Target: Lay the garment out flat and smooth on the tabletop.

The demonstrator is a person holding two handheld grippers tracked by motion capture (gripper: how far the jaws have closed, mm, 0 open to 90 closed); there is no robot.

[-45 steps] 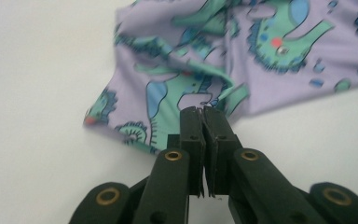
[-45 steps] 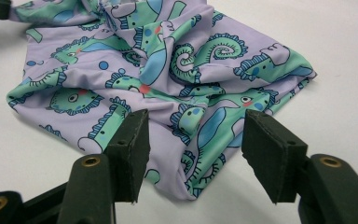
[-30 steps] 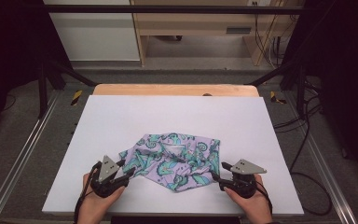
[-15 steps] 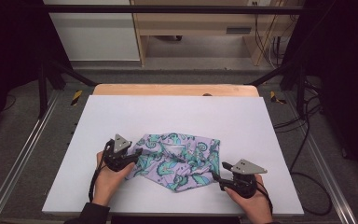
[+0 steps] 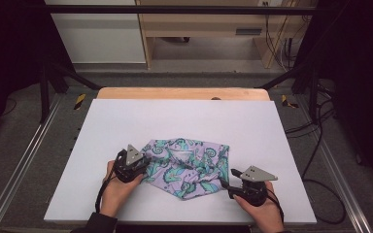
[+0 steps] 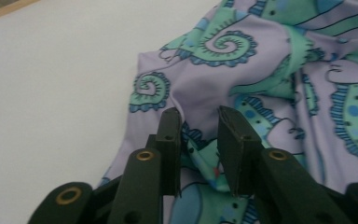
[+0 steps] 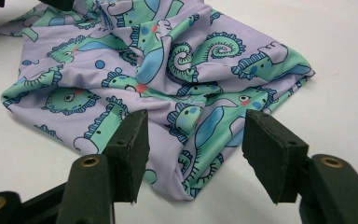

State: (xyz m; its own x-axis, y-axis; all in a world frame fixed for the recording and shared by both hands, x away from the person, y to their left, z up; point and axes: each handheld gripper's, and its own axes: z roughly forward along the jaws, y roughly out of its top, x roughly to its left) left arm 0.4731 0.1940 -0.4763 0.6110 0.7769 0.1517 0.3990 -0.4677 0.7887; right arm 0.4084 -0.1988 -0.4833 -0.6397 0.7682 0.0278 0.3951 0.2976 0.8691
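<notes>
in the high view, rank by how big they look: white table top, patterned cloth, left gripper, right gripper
1. White table top, by far the largest.
2. Patterned cloth.
3. Left gripper and right gripper: these look about alike, so I won't rank one over the other.

I see a crumpled lilac cloth (image 5: 187,166) printed with teal seahorses and blue curls, lying bunched in folds on the white table (image 5: 252,126), nearer its front edge, roughly mid-width.
</notes>
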